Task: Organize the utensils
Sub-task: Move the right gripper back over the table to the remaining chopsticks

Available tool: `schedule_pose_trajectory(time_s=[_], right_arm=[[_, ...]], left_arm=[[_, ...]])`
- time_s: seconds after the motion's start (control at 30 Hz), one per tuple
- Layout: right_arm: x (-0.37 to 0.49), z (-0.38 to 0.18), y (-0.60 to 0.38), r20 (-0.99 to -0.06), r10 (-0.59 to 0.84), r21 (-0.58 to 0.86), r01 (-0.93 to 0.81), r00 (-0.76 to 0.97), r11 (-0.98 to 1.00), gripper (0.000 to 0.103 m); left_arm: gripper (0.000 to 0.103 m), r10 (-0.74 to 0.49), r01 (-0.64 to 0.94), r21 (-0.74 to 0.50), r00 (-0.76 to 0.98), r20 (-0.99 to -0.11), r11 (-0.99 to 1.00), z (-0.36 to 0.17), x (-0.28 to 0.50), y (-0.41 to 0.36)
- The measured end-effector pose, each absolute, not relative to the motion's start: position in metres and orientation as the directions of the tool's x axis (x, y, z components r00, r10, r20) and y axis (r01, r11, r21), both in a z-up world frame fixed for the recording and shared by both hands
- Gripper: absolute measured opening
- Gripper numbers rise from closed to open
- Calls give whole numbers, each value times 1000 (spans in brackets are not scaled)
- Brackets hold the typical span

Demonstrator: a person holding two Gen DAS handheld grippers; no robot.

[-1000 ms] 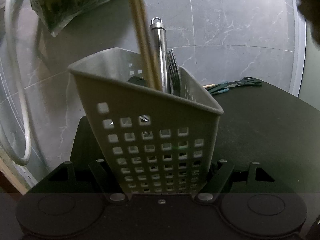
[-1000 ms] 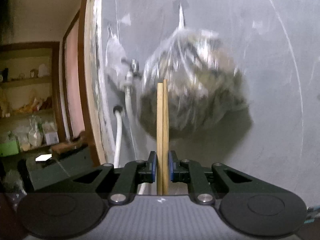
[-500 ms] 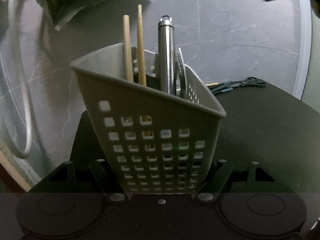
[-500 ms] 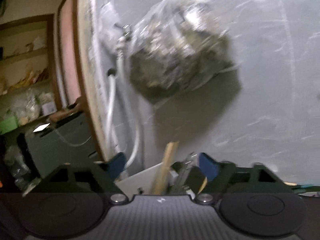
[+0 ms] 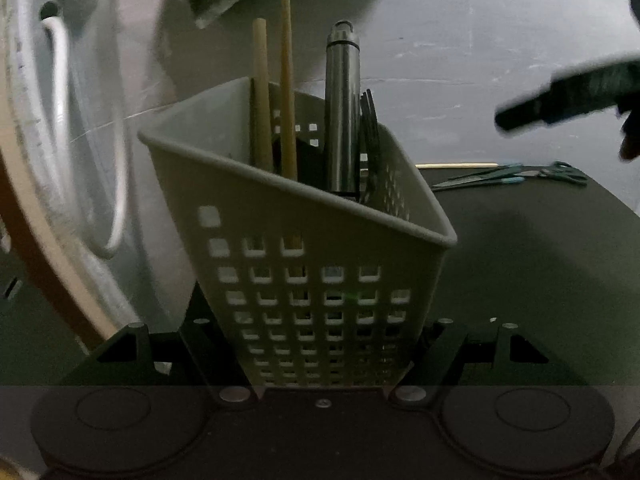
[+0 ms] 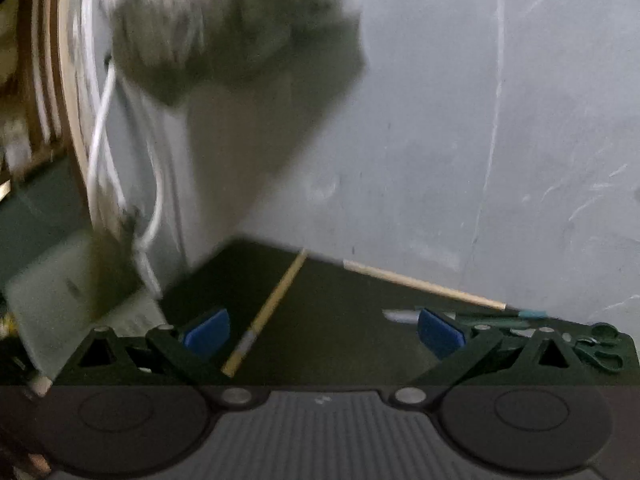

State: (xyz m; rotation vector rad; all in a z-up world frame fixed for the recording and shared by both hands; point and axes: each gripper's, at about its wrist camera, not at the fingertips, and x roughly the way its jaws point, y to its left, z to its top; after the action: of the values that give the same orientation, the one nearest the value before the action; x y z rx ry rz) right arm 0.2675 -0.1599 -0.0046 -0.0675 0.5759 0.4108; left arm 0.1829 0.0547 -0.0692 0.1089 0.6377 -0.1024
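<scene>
My left gripper (image 5: 324,340) is shut on a pale perforated utensil basket (image 5: 304,240), gripping its lower sides. In the basket stand two wooden chopsticks (image 5: 262,92), a steel handle (image 5: 342,108) and a dark flat utensil (image 5: 370,136). My right gripper (image 6: 324,332) hovers over the dark table (image 6: 340,320); its jaws are opening, with nothing between the blue pads (image 6: 208,330). Below it on the table lie a yellow chopstick (image 6: 268,312), a pale chopstick (image 6: 424,284), a teal-handled tool (image 6: 500,316) and scissors (image 6: 600,344). A blurred dark part of the right gripper (image 5: 560,96) shows in the left wrist view.
A clear plastic bag (image 6: 224,28) of dark contents hangs on the grey tiled wall above the basket. A white hose (image 5: 116,160) loops down the wall on the left. The dark table (image 5: 540,260) ends at the wall behind and drops off at the right.
The right gripper let go of the two chopsticks, which now stand in the basket. It opened wide and swung right and down over the table. The basket tilted slightly.
</scene>
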Motion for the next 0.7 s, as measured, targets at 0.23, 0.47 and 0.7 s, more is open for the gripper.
schedule_pose_trajectory(time_s=[0.23, 0.47, 0.7], right_arm=[[353, -46, -187, -624, 400, 11, -505, 671, 863, 103], [422, -76, -225, -672, 378, 21, -494, 637, 869, 103], [452, -95, -255, -687, 355, 90, -410, 634, 907, 103]], left_arm=[[77, 20, 33, 77, 796, -605, 996, -68, 180, 43], [78, 92, -49, 86, 790, -607, 995, -69, 180, 34], [79, 145, -107, 97, 780, -609, 989, -70, 182, 23]])
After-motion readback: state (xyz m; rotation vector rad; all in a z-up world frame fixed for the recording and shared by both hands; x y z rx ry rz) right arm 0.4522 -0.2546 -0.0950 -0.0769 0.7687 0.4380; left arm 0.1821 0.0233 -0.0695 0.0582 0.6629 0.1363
